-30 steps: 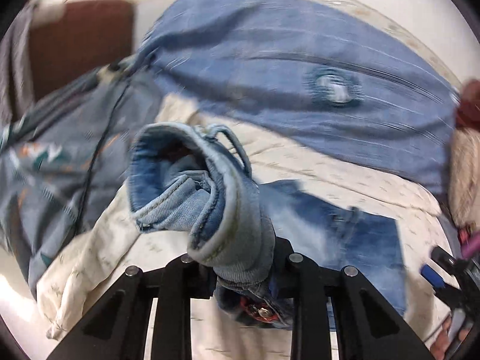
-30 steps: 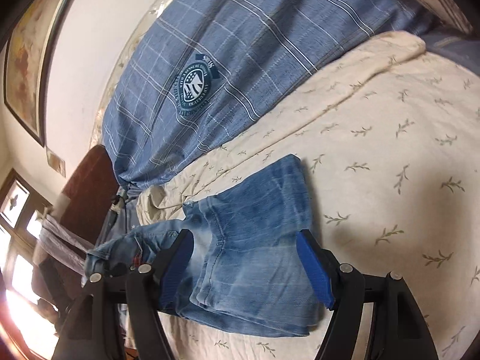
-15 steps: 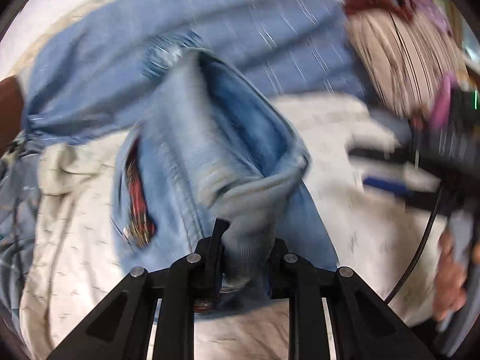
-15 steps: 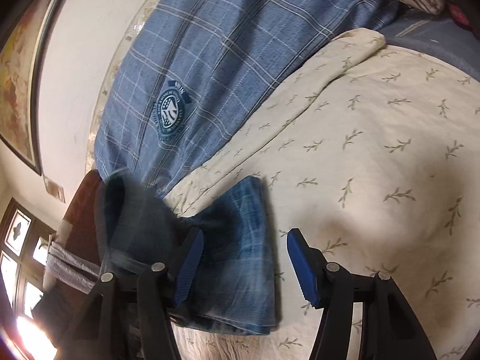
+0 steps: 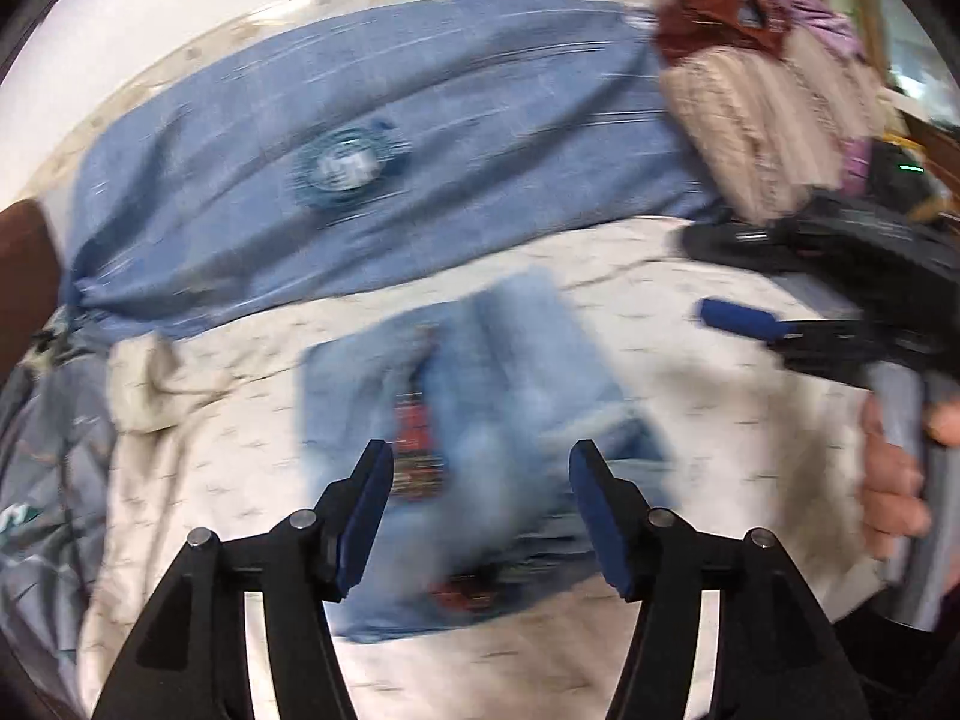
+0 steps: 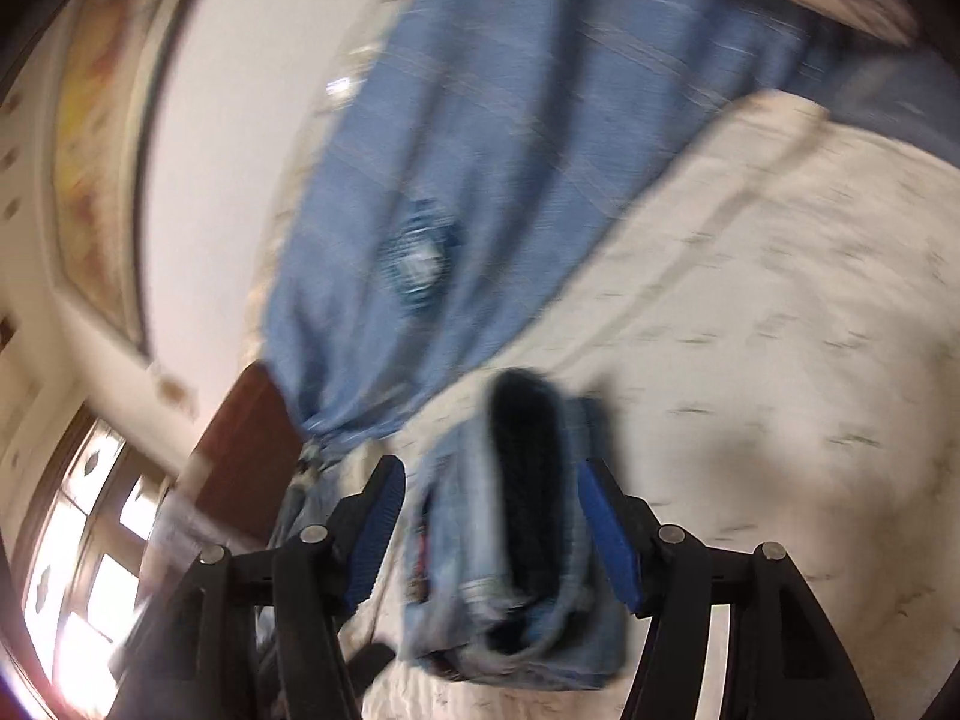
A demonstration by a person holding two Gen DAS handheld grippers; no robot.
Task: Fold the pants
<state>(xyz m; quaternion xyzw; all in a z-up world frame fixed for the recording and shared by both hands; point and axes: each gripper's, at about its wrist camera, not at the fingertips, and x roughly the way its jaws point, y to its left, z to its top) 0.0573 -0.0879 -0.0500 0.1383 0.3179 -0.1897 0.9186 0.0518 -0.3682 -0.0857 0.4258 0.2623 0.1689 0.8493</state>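
The blue denim pants [image 5: 480, 414] lie in a folded bundle on the cream leaf-print bedspread [image 5: 690, 420]. A red inner label [image 5: 414, 444] shows on them. My left gripper [image 5: 480, 510] is open just above the near edge of the bundle, holding nothing. In the right wrist view the pants [image 6: 510, 534] sit between the blue pads of my open right gripper [image 6: 489, 531], waistband opening facing up. The right gripper [image 5: 738, 321] also shows at the right of the left wrist view, held by a hand. Both views are blurred.
A blue plaid pillow [image 5: 372, 156] with a round badge lies along the wall behind the pants. A pile of cream, red and purple clothes [image 5: 762, 102] sits at the far right. A grey patterned quilt [image 5: 42, 456] lies at the left. A window [image 6: 90, 552] is left.
My left gripper carried the waistband over onto the rest of the pants, then opened and let go. The pants now lie folded. My right gripper stayed open and shifted closer over the bundle.
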